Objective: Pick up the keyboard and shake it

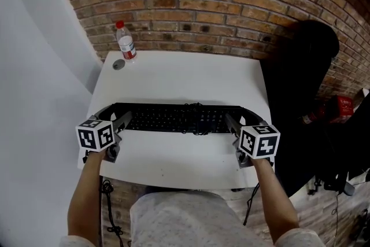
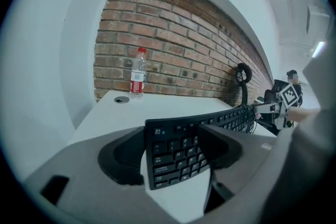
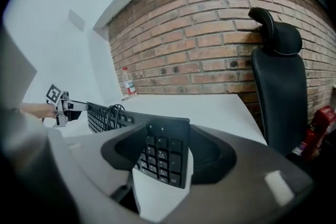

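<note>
1. Keyboard [image 1: 179, 117] first, head view. It lies flat across the white table [image 1: 185, 75], near the 6 o'clock edge, not lifted yet as far as I can tell. My left claw [image 1: 119, 123] is on its 9 o'clock end and my right claw [image 1: 233, 124] on its 3 o'clock end. I'm taking one end each so it stays level when I shake it. The water bottle [image 1: 125, 41] stands well clear at 11 o'clock.

2. Left gripper view: the claw is roughly half open, and the Esc end of the board sits between the jaws. The pads look snug on its front and back edges, so I'd call that a grip.

3. Right gripper view: same deal. The numpad end is between the jaws, which are about half open and closed onto the edges. The office chair [image 3: 278, 86] at 2 o'clock is far enough away.

4. My read: both ends are held, so next is a straight lift. The grip is only on thin edges, so it could twist out.
</note>
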